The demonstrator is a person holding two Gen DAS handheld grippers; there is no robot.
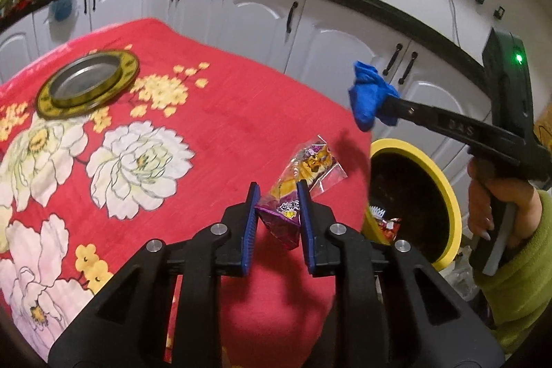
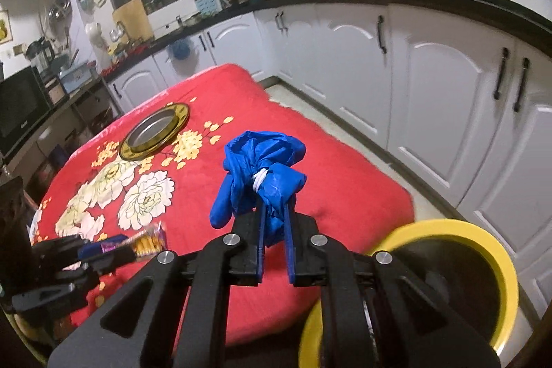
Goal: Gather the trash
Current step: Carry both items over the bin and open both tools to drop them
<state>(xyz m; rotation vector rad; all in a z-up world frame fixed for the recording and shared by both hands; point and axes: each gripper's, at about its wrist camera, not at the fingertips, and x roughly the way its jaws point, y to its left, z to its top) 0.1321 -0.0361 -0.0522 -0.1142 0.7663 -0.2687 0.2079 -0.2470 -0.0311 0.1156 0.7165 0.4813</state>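
Observation:
My left gripper is shut on a purple and yellow snack wrapper and holds it just above the red flowered tablecloth near its right edge. It also shows in the right wrist view with the wrapper. My right gripper is shut on a crumpled blue plastic bag tied with white string, held in the air above the table's right side. In the left wrist view the bag hangs above and left of the yellow-rimmed trash bin.
The bin stands on the floor by the table's right corner with some wrappers inside. A round metal plate with a gold rim lies at the table's far left. White cabinets line the wall behind.

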